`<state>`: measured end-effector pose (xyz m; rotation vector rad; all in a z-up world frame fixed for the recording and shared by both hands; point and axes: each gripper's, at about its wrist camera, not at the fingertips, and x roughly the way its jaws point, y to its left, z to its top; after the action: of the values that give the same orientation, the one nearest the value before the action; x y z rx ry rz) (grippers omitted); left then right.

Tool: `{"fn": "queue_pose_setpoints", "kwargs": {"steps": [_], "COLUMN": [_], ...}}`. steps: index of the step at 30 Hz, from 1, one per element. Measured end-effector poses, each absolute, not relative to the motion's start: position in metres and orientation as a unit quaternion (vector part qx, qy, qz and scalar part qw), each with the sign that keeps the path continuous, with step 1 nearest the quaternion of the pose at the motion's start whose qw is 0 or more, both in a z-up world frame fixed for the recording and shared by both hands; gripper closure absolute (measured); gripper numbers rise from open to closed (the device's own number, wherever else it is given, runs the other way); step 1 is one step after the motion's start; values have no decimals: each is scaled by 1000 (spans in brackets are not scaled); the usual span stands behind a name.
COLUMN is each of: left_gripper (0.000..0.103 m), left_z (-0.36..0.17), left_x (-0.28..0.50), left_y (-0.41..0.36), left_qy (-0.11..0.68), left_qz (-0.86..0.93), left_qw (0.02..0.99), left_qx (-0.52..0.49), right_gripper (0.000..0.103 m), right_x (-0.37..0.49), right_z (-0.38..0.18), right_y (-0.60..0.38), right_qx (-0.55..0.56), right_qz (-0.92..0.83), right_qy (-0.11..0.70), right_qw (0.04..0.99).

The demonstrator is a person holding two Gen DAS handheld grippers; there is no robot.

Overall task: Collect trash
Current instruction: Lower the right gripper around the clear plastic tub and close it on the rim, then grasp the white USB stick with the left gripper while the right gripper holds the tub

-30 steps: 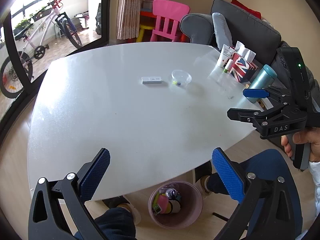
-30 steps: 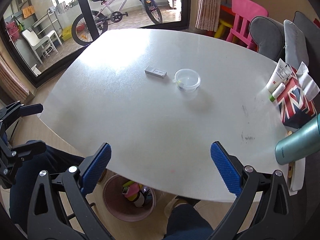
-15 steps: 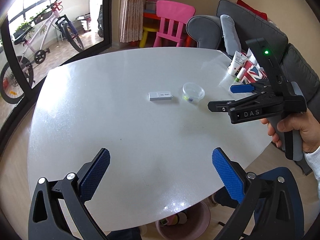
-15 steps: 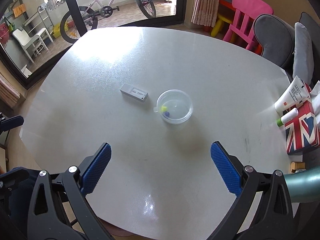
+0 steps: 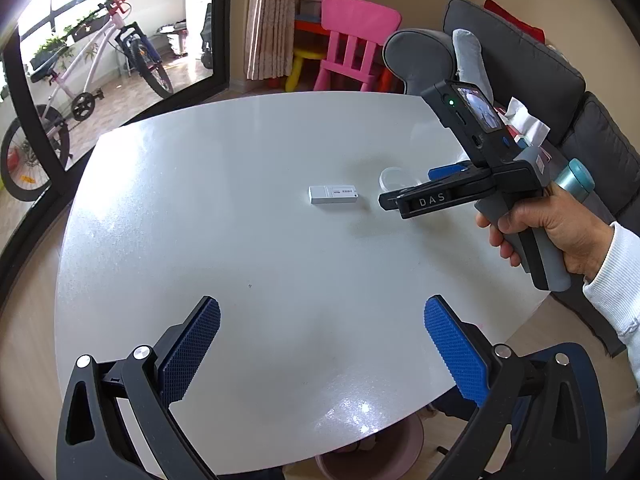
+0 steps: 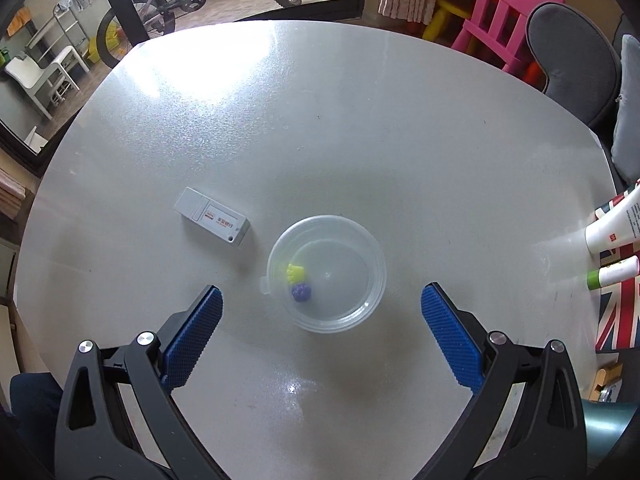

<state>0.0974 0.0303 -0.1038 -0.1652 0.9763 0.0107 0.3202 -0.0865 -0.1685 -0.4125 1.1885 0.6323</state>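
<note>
A small white box lies near the middle of the white table. Just right of it stands a clear plastic bowl holding a yellow piece and a purple piece. My right gripper hovers open, its blue pads on either side of the bowl's near half and well clear of it. In the left wrist view it hides most of the bowl. My left gripper is open over the table's near part, holding nothing. A pink bin peeks out under the table edge.
At the table's right edge stand a Union Jack box, white tubes and a teal bottle. A grey sofa and a pink chair stand beyond the table. A bicycle stands outside the glass door.
Both grippers have moved forward over the table. The right one has come in from the edge to straddle the bowl. The bin has slipped almost out of view.
</note>
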Motion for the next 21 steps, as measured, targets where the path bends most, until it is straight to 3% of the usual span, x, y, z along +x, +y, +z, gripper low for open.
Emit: {"fn": "queue_pose_setpoints", "kwargs": {"steps": [2,5,6,21], "left_gripper": [5,5,5,5], "left_z": [-106,-110,-111,-122], "left_x": [98,99,99,139], "left_y": [32,34,34,29], "left_qy": [471,474,475,478], "left_qz": [7,8,8,2], "left_qw": [878,876,876,874], "left_qx": [-81,-84,-84,-82], "right_gripper": [9,35,37,39], "right_x": [324,325,325,280], "right_z": [-171,-179,-180,-138], "right_y": [-83,-81,-81,-118], "right_qx": [-186,-196,-196,-205], "right_qz": [293,284,283,304], "right_qy": [551,562,562,530], "right_qw": [759,752,752,765]}}
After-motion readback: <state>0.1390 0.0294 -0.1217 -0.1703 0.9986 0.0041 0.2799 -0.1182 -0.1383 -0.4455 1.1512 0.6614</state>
